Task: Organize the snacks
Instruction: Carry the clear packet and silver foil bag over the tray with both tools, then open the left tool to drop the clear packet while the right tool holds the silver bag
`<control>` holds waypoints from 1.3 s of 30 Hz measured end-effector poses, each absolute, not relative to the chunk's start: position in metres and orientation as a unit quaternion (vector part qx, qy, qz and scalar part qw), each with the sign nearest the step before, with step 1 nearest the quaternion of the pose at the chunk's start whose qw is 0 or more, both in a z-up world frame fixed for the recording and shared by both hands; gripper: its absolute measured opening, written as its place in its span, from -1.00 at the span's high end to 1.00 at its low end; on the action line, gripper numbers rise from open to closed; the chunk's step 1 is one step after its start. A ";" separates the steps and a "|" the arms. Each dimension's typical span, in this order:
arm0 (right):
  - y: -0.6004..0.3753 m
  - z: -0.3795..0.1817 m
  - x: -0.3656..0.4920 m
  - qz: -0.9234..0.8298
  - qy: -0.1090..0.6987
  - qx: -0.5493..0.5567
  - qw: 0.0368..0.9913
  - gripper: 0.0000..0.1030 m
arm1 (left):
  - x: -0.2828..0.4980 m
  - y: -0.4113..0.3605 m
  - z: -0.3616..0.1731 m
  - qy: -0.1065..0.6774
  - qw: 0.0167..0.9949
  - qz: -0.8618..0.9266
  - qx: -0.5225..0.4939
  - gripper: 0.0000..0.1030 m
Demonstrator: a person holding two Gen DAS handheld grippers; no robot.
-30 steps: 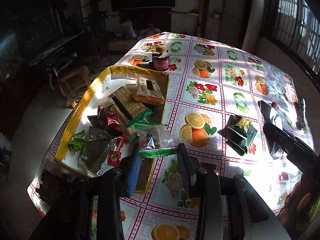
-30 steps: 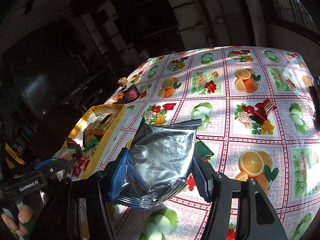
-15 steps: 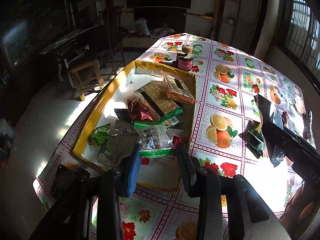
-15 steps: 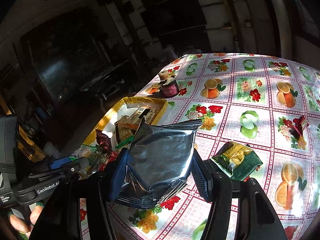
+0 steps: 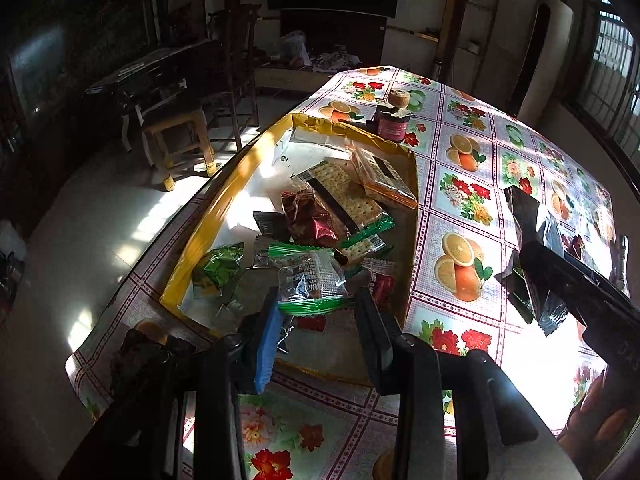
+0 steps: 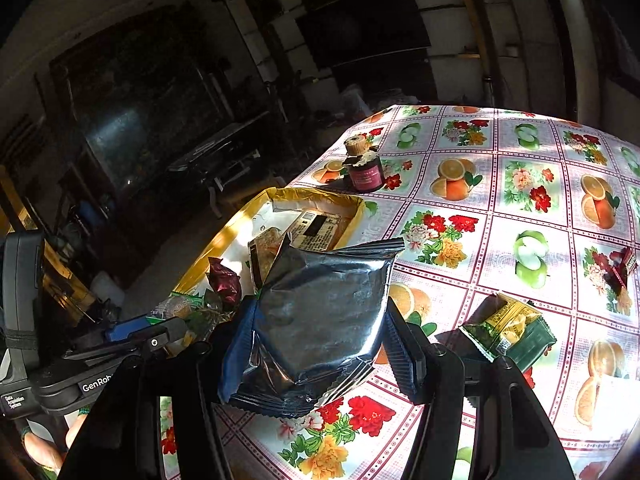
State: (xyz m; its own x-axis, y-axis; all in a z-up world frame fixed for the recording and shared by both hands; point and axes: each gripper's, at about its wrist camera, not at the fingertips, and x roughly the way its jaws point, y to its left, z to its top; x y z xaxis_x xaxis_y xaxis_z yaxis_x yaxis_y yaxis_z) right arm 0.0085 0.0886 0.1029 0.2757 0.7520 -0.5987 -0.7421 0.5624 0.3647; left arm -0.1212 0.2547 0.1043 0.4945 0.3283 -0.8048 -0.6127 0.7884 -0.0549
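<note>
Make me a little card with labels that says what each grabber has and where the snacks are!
left gripper: shut on a clear packet with green edges, above the tray
right gripper: shut on a silver foil packet
tray: yellow-rimmed, already holds crackers and several wrapped snacks
loose on tablecloth: green-and-yellow packet, small red sweet
jar: dark red, upright beyond the tray

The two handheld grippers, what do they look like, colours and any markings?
Both are black plastic, each with two long ribbed fingers. The left gripper has a blue pad on one finger and a black ribbed pad on the other. The right gripper matches, with a blue pad. In the right wrist view, the left gripper's body carries white "GenRob" lettering and a small white label. No sleeves are visible.
</note>
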 end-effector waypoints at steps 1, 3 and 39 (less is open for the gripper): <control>0.091 0.103 0.008 0.468 0.379 0.006 0.798 -0.25 | -0.121 0.256 0.104 0.419 0.847 0.278 -0.171 0.32; 0.094 0.102 0.008 0.471 0.380 0.005 0.796 -0.25 | -0.122 0.258 0.103 0.420 0.846 0.280 -0.173 0.31; 0.204 0.090 0.036 0.526 0.404 0.002 0.748 -0.25 | -0.099 0.300 0.078 0.439 0.825 0.295 -0.198 0.31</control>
State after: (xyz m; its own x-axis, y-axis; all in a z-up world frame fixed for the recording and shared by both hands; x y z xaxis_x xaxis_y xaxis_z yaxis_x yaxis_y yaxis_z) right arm 0.0359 0.2044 0.0901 0.1201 0.7892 -0.6023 -0.7855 0.4465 0.4285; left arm -0.0986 0.3003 0.0781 0.4405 0.3131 -0.8414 -0.6607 0.7476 -0.0678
